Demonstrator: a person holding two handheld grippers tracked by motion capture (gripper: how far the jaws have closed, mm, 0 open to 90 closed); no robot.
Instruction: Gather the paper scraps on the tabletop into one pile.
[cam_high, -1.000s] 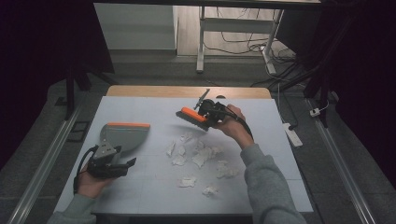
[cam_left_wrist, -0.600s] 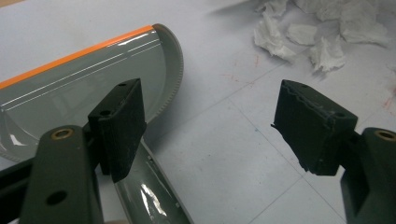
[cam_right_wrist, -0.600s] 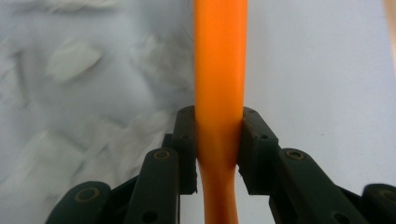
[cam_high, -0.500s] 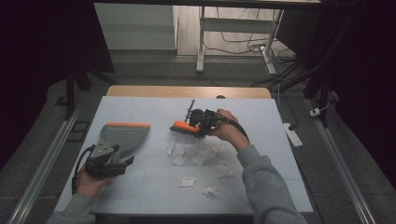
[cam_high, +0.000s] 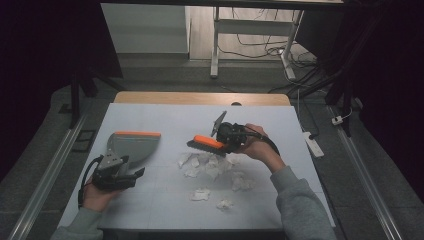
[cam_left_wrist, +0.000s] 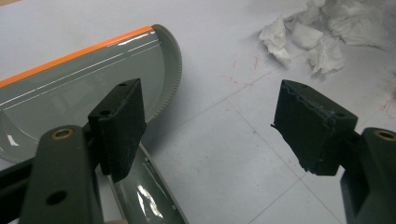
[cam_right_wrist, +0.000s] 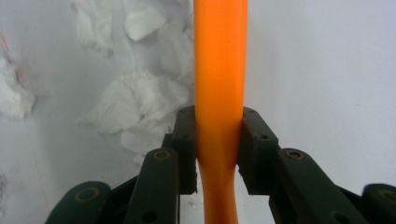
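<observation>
Brush (cam_high: 207, 143) handle clamped in right gripper (cam_high: 231, 136) over paper scraps (cam_high: 210, 165); left gripper (cam_high: 131, 170) fingers spread by dustpan (cam_high: 131, 145).

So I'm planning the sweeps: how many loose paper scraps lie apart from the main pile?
2: one scrap in front of the paper pile, another scrap just right of it, nearer the table edge. Clumped pieces may hide more.

Crumpled paper scraps (cam_high: 212, 167) are cluttering the tabletop (cam_high: 165, 117) centre, lying just beneath the brush (cam_high: 207, 144). The dustpan (cam_high: 132, 146) is blocking the left side. Bare surface is lying open between dustpan and scraps, and along the far edge.
</observation>
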